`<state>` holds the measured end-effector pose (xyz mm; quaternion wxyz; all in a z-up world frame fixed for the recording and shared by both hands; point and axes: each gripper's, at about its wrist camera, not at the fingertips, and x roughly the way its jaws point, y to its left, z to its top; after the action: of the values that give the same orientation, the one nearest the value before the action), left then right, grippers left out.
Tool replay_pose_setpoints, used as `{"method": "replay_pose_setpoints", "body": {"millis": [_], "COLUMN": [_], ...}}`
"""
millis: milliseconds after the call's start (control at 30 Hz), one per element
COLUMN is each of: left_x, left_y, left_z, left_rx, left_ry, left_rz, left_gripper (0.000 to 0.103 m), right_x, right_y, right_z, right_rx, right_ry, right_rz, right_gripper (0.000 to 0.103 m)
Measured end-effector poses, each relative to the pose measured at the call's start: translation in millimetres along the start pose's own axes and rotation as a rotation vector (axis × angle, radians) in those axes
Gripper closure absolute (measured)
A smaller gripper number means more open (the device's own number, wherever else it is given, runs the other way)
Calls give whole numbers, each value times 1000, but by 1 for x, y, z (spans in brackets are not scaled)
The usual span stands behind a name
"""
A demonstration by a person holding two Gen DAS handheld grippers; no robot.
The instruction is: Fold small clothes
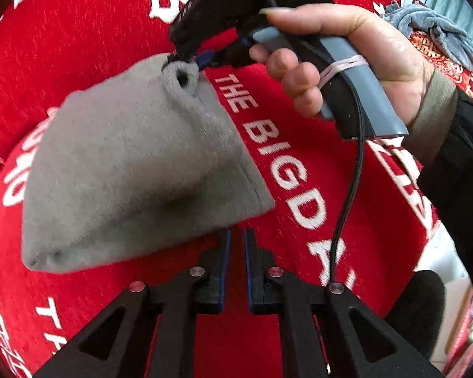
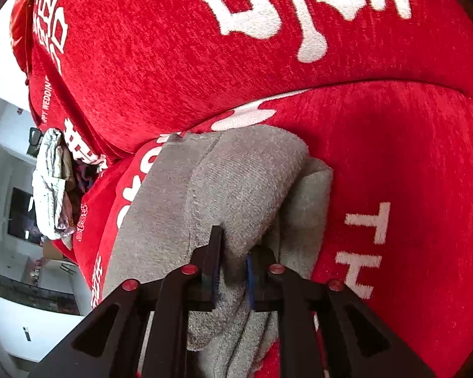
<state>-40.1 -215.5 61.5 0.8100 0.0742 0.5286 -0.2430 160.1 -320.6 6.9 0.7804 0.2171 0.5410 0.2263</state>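
The left tool (image 1: 236, 245), nearest the lens in the left wrist view, stands with its fingers drawn together and nothing between them, only red fabric showing through the narrow slit. Its tips sit just beside the lower hem of the grey garment (image 1: 135, 170), apart from it as far as can be judged. The garment, a small piece of soft grey knit, lies on the red cover (image 1: 94, 47), which is printed with white lettering and appears to be draped over cushions; no bench is visible. Beyond it, a hand (image 1: 347, 63) grips the handle of the right tool (image 1: 186, 60), whose tips pinch an upper corner of the grey cloth into a small pucker. The right wrist view confirms this: the right tool's fingers are clamped on a raised fold of the garment, with cloth bunched between the pads. One layer already lies doubled over another near the far edge. Judgement: a fold is in progress, with the right tool carrying a corner and the left tool free. The next move calls for the carried corner to be laid down square on the opposite edge, then released, while the left tool pins or takes hold of the near hem so the cloth does not drag. Farther off, a heap of grey cloth (image 1: 438, 28) waits at the cover's edge.
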Motion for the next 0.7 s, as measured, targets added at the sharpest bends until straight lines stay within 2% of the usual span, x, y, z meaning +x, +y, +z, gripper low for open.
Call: {"method": "replay_pose_setpoints", "body": {"millis": [167, 233, 267, 300, 400, 467, 567, 600, 633, 700], "left_x": [-31, -46, -52, -59, -69, -72, -61, -55, -48, -39], "left_y": [8, 23, 31, 45, 79, 110, 137, 143, 148, 155], "left_z": [-5, -6, -5, -3, 5, 11, 18, 20, 23, 24], "left_rx": [5, -23, -44, -77, -183, -290, -385, -404, -419, -449], "left_ry": [-53, -81, -95, -112, -139, -154, -152, -142, -123, -91], "left_rz": [-30, -44, -45, -44, -40, -84, -125, -129, -127, -113], "left_gripper": [93, 93, 93, 93, 93, 93, 93, 93, 93, 93], "right_x": [-31, -43, -49, -52, -62, -66, -54, -49, -40, -38], "right_y": [13, 24, 28, 31, 41, 45, 60, 59, 59, 59], "right_z": [-18, -34, -46, -56, -93, -117, -134, -137, -138, -144], "right_rx": [-38, -71, -79, -81, -96, -120, -191, -202, -205, -199], "right_ry": [-49, -67, -73, -79, -96, -107, -132, -114, -75, -72], "right_rz": [-35, -15, 7, 27, 70, 103, 16, -11, -36, -51], "right_gripper": [75, 68, 61, 55, 55, 55, 55, 71, 94, 98]}}
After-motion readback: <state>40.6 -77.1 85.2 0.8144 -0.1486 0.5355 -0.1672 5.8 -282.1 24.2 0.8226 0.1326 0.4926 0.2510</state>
